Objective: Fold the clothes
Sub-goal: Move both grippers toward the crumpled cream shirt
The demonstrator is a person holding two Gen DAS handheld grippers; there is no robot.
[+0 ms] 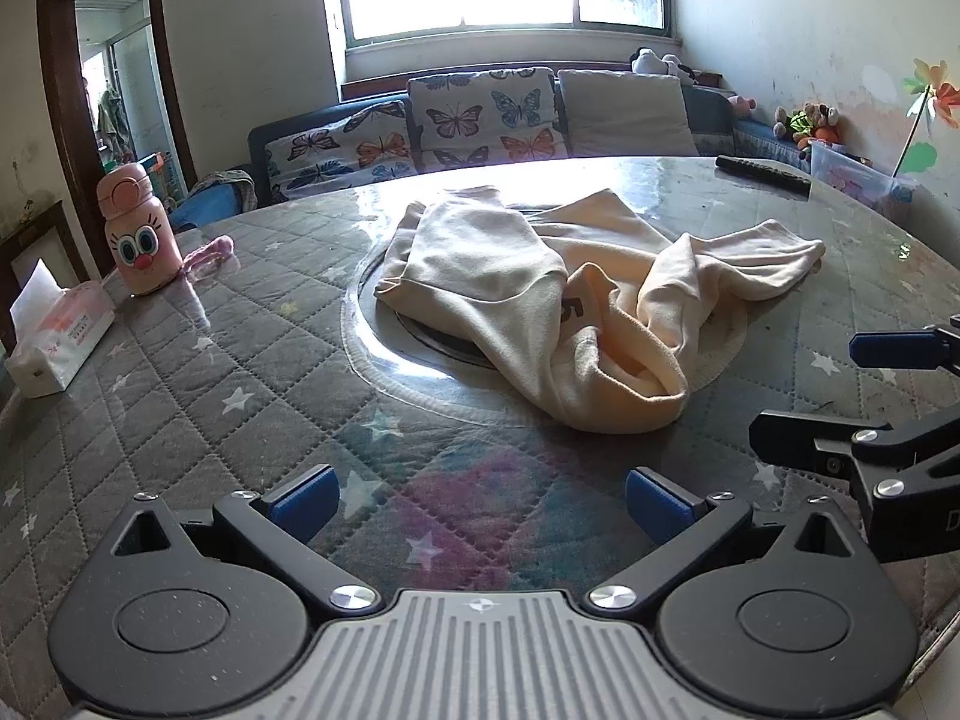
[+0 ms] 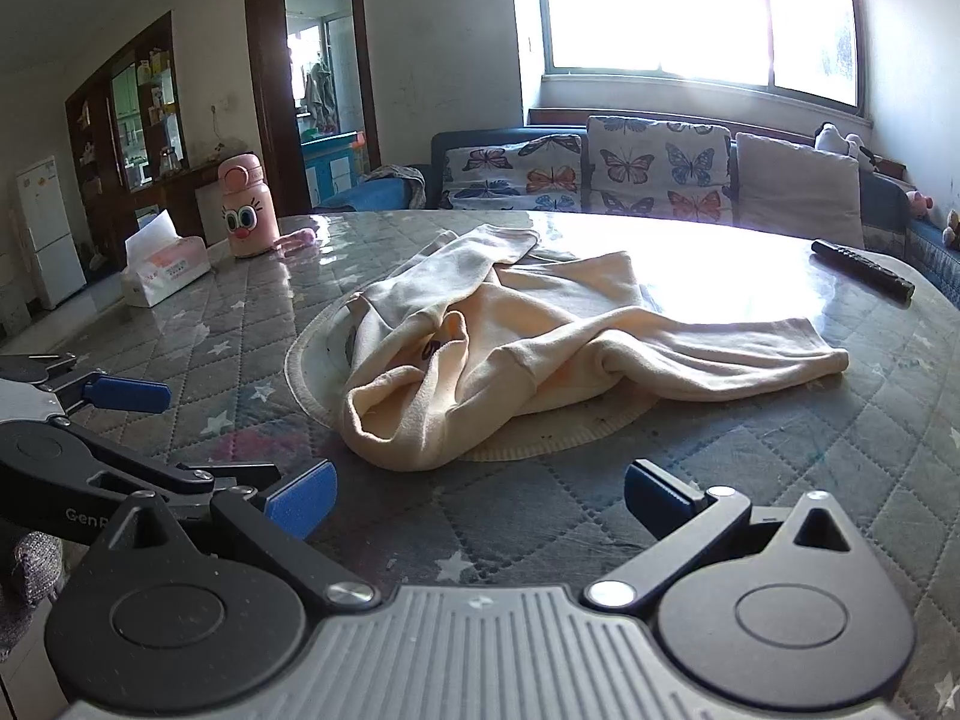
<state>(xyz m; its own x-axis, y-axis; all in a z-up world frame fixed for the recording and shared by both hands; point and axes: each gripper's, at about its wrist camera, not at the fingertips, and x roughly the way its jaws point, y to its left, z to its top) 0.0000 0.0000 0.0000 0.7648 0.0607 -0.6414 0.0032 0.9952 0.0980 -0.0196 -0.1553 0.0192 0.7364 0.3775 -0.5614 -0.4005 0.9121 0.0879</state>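
Shirt [image 1: 540, 288], cream, crumpled in a heap at mid-table, sprawled over a round insert [image 1: 384, 354] set into the top. One sleeve flung out to the right, cuff flat on the surface; another sleeve up at the far edge of the heap. Dark print peeking out from a fold in the middle, too bunched to read.

Left gripper [image 1: 483, 507] low over the near edge of the table [image 1: 180, 408], jaws spread wide, blue pads [image 1: 303, 501] well apart, nothing between them. Short of the shirt, not touching it.

Right gripper [image 2: 480, 501] the same story: jaws wide, blue pads [image 2: 300, 498] empty, hovering near the shirt's near fold but clear of it. Both grippers side by side, each poking into the other's view from the edge.

Grey quilted cloth with stars under a glossy clear cover, strong window glare across the far half.

Off to the left: pink bottle [image 1: 141, 228] with a cartoon face, upright, and a tissue box [image 1: 60, 336] nearer the edge, tissue sticking up. Far right: black remote [image 1: 765, 175] lying flat, well apart from the shirt. Behind the table, sofa [image 1: 480, 120] with butterfly covers under the window.
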